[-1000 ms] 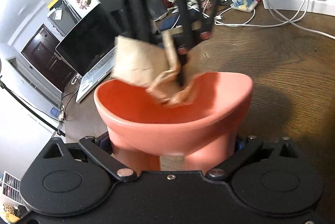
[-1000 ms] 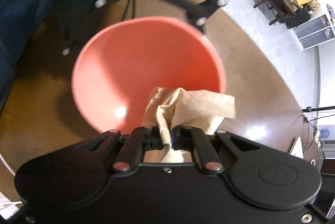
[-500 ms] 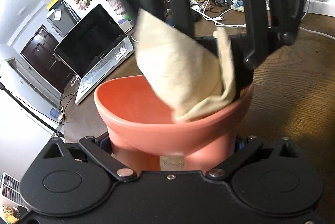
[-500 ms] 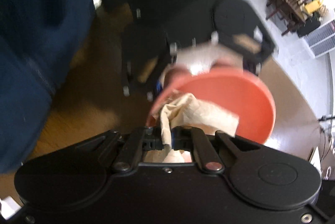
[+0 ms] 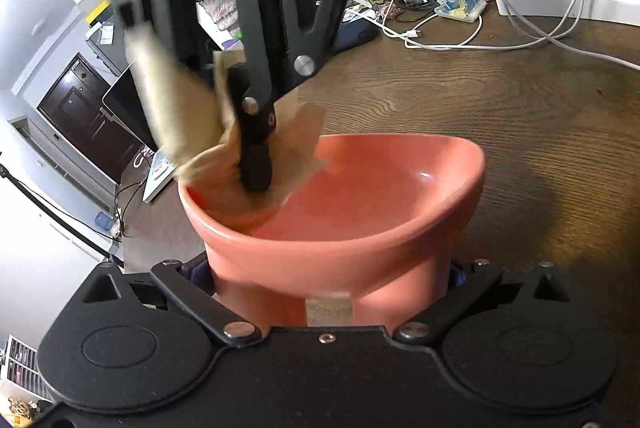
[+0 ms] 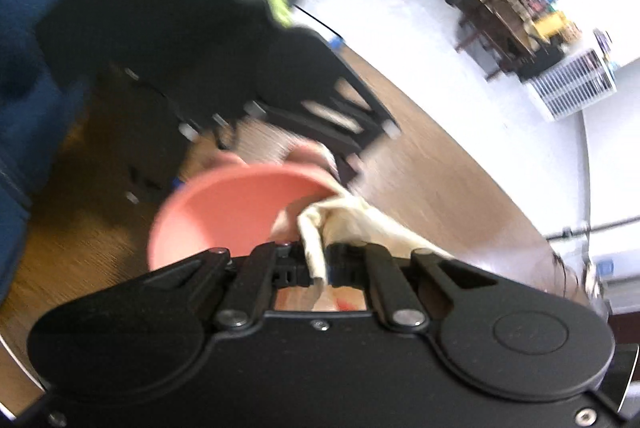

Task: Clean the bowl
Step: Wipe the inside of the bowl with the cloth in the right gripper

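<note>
Left tongs (image 5: 328, 280): clamped on the lower wall of the salmon bowl (image 5: 360, 220), which is held tilted above the wooden counter (image 5: 500, 115), mouth toward the other tool.

Right tongs (image 5: 256, 179): pinched together on a beige cloth (image 5: 188, 115), tips pressed into the bowl's left inner wall just under the rim. From the right wrist view the cloth (image 6: 352, 216) is seen trailing over the rim; that view is smeared by motion.

Risks, judged:
- Bowl is gripped low by only 2 pads; a hard sideways push at the rim could lever it loose, and a ceramic drop onto the counter is likely to chip.
- Loose cloth flapping outside the bowl could snag on the rim.
- Tips scraping the glaze if the cloth bunches aside.

Further back: cables (image 5: 440, 35), chargers and a laptop (image 5: 128, 115), well apart from the work.
</note>
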{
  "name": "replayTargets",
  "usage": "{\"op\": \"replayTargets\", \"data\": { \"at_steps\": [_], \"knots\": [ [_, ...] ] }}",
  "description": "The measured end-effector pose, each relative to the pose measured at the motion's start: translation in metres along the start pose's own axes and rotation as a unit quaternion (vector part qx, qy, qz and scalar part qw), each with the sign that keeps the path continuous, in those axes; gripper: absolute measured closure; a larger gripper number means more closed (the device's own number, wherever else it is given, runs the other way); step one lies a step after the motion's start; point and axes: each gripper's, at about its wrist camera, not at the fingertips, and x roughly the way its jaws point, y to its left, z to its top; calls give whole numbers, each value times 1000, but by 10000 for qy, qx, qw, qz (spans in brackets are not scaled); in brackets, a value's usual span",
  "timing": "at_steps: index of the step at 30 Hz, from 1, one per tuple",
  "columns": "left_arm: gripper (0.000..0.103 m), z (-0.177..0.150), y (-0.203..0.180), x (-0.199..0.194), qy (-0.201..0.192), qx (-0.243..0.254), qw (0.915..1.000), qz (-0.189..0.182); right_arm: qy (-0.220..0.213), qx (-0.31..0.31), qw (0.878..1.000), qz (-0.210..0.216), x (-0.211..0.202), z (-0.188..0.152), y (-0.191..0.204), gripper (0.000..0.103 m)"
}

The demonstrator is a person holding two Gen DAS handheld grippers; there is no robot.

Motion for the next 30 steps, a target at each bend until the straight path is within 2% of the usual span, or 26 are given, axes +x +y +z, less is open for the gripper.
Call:
{"op": "replayTargets", "data": {
  "at_steps": [1,4,8,14,17,19,24,28,30],
  "knots": [
    [4,0,0,0,-12,4,10000,14,42,21,10000,-7,7,2,-3,97],
    [4,0,-3,-1,-23,-27,10000,30,307,142,9994,54,9,-26,3,97],
    [4,3,-6,3,-20,-29,10000,17,450,85,9988,161,13,-27,33,97],
    [4,2,-7,3,-41,10,10000,21,545,-17,9978,369,-7,-56,67,97],
    [4,0,-6,2,-53,-14,10000,34,467,29,9977,481,-6,-41,77,97],
    [4,0,-5,1,-57,-32,10000,29,407,29,9978,524,15,-10,69,97],
    [4,-1,-6,0,-66,49,10000,42,79,-83,9980,629,3,20,80,97],
    [4,-2,-6,-2,-55,55,10000,34,-246,-145,9986,449,-14,41,78,97],
    [4,-2,-7,-2,-57,63,10000,37,-305,-150,9988,348,-4,54,64,97]
  ]
}}
